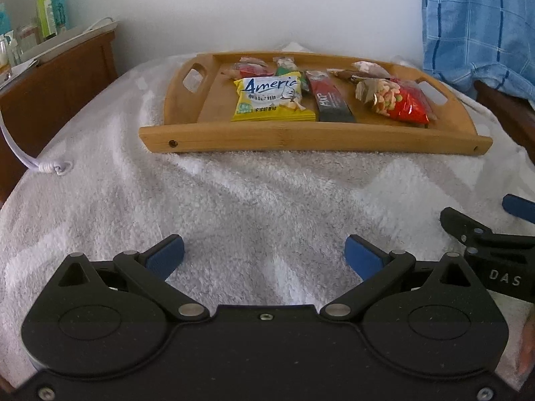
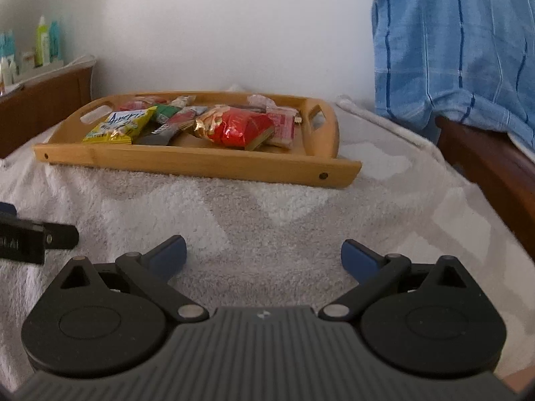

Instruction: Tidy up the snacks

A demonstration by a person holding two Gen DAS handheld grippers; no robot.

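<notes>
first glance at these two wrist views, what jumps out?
The wooden tray on the white towel, loaded with snack packets: a yellow packet front left, a red bag to the right, a dark bar between them. Near the camera, the left hand-held gripper and right hand-held gripper are both open and empty above the towel. A blue checked cloth hangs at far right.

Soft, even daylight fills both views, with faint shadows in the folds of the white towel (image 1: 234, 183). Fisheye bending curves the wooden tray (image 1: 301, 137) and darkens the corners; the far bottles (image 1: 50, 10) look blurred
</notes>
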